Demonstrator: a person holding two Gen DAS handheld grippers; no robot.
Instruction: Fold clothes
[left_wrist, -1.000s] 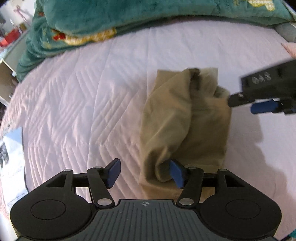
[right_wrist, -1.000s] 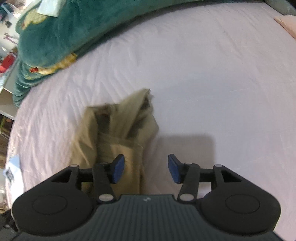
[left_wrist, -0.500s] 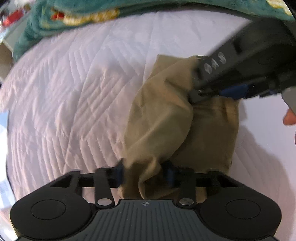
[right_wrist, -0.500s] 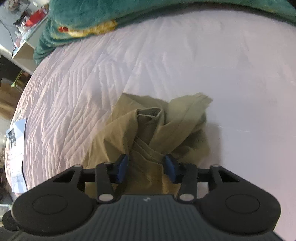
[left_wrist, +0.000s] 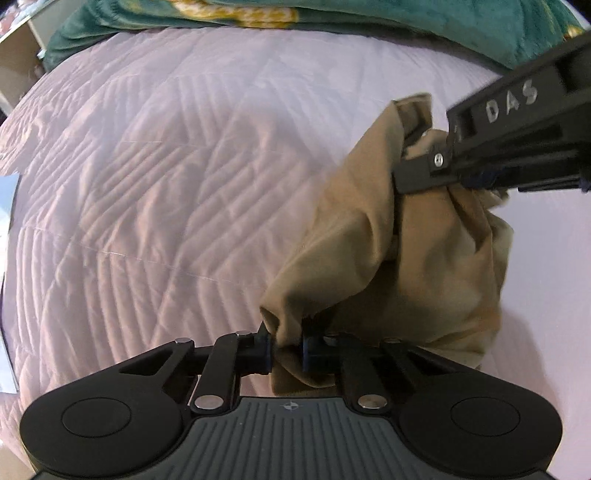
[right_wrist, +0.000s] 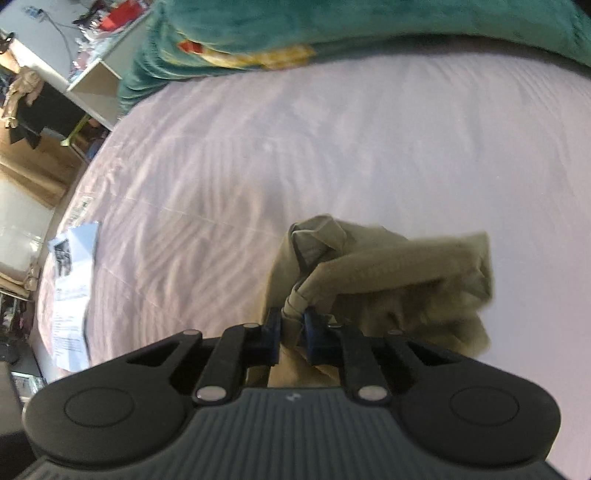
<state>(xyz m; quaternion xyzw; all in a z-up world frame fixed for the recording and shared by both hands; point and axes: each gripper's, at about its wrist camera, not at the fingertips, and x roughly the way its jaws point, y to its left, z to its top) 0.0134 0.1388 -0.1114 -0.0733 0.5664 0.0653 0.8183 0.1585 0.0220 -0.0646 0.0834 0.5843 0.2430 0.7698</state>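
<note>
A crumpled olive-tan garment (left_wrist: 413, 266) lies bunched on a pale quilted bedspread (left_wrist: 166, 184). My left gripper (left_wrist: 286, 350) is closing its jaws and its blue pads press a fold at the garment's near corner. In the same view my right gripper (left_wrist: 476, 179) reaches in from the upper right and bites into the cloth's far edge. From the right wrist view, the right gripper (right_wrist: 293, 334) is also closing, pads pinching a thin ridge of the garment (right_wrist: 388, 280), which is lifted and blurred on its right side.
A teal blanket with yellow pattern (left_wrist: 332, 14) is heaped along the far side of the bed. A printed paper sheet (right_wrist: 72, 291) lies near the bed's left edge. Beyond that edge stand a white shelf (right_wrist: 99, 81) and cluttered floor.
Both grippers went from open beside the garment to clamped on it. The right gripper swung in from the garment's right edge over the cloth. The cloth has bunched up and shifted right.
</note>
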